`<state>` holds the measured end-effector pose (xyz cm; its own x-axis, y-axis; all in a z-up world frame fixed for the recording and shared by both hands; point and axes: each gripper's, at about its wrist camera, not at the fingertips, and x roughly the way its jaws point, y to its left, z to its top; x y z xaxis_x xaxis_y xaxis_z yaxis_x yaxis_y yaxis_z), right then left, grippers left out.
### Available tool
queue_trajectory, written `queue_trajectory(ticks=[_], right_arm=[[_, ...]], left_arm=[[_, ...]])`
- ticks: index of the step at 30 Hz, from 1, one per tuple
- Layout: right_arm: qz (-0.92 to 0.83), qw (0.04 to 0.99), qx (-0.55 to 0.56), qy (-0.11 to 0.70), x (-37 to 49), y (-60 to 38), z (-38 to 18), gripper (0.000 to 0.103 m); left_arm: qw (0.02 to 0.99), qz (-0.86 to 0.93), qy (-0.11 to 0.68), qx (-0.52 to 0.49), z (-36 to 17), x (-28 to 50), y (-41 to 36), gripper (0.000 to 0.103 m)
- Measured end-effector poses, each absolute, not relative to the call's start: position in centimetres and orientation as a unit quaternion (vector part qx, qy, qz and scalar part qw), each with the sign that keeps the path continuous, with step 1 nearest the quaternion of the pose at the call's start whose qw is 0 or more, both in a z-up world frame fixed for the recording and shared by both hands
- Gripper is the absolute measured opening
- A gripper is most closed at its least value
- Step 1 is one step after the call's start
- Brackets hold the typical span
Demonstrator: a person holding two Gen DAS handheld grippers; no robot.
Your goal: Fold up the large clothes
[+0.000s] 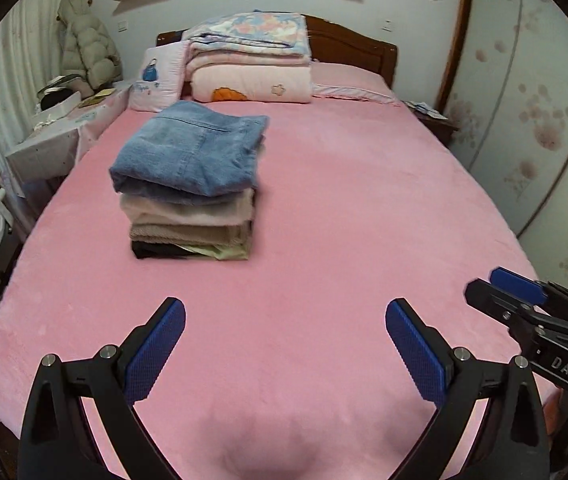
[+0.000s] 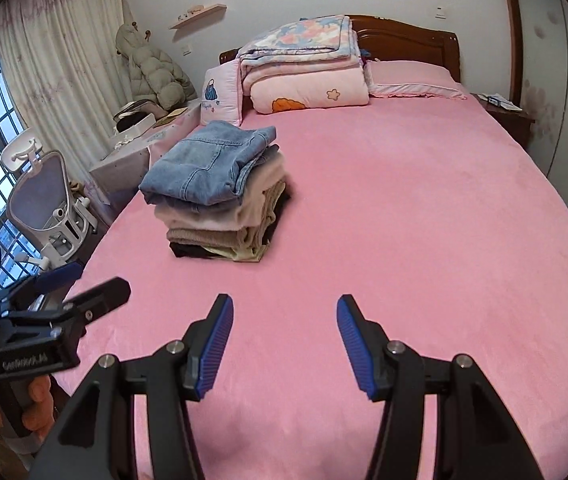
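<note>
A stack of folded clothes (image 1: 192,184) sits on the pink bed (image 1: 323,240), left of centre, with folded blue jeans (image 1: 188,148) on top of beige, tan, black and pale green layers. The stack also shows in the right wrist view (image 2: 220,196). My left gripper (image 1: 284,316) is open and empty, held above the near part of the bed. My right gripper (image 2: 284,312) is open and empty too, beside the left one. Each gripper appears in the other's view, the right one (image 1: 503,292) at the right edge and the left one (image 2: 84,284) at the left edge.
Folded quilts (image 1: 252,60) and a pink pillow (image 1: 160,76) lie at the wooden headboard (image 1: 355,48). A cluttered white table (image 1: 56,128), a puffy coat (image 1: 88,48) and an office chair (image 2: 48,200) stand left of the bed. A wardrobe (image 1: 543,120) stands on the right.
</note>
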<state>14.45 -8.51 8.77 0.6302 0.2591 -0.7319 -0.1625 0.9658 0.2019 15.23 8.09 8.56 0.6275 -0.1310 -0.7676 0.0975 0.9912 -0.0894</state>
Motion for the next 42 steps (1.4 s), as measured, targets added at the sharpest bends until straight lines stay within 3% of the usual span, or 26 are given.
queue_trajectory(ticks=[10, 26, 42], right_arm=[[0.097, 0.916, 0.036, 0.387, 8.9, -10.0, 9.8, 0.054], [0.074, 0.920, 0.058, 0.379, 0.1, -11.3, 5.9, 0.054], [0.080, 0.916, 0.051, 0.390, -2.5, -10.9, 3.6, 0.055]], left_arm=[[0.908, -0.041, 0.417, 0.001, 8.5, 8.8, 5.0, 0.100], [0.904, -0.014, 0.427, -0.015, 5.4, 0.4, 3.7, 0.100], [0.911, 0.001, 0.413, 0.001, 4.5, -2.6, 2.8, 0.100]])
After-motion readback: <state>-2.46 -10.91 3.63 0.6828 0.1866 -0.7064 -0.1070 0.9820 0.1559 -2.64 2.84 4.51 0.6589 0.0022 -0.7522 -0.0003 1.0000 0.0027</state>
